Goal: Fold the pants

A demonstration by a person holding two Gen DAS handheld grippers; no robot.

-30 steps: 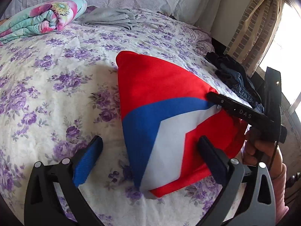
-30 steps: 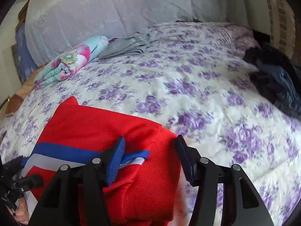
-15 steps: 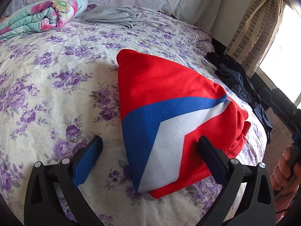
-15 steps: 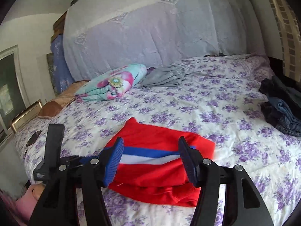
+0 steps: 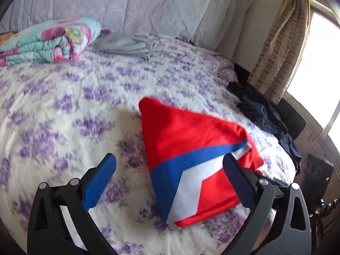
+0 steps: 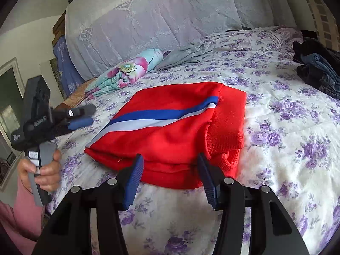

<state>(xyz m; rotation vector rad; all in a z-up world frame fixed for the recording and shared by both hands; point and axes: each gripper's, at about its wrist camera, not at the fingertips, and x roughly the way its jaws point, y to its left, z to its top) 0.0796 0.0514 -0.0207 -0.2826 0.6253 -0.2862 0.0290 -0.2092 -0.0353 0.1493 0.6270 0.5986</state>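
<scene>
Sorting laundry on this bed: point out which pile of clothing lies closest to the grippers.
The folded red pants with the blue and white stripe, right before the open right gripper. The grey garment lies by the headboard; the dark denim heap sits at the far edge.

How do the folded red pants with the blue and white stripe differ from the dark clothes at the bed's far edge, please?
The folded red pants lie flat as a neat bundle mid-bed; the dark clothes sit in a loose, crumpled heap by the edge. The pants are bright and striped; the heap is dark blue and black. Both rest on the floral bedspread.
</scene>
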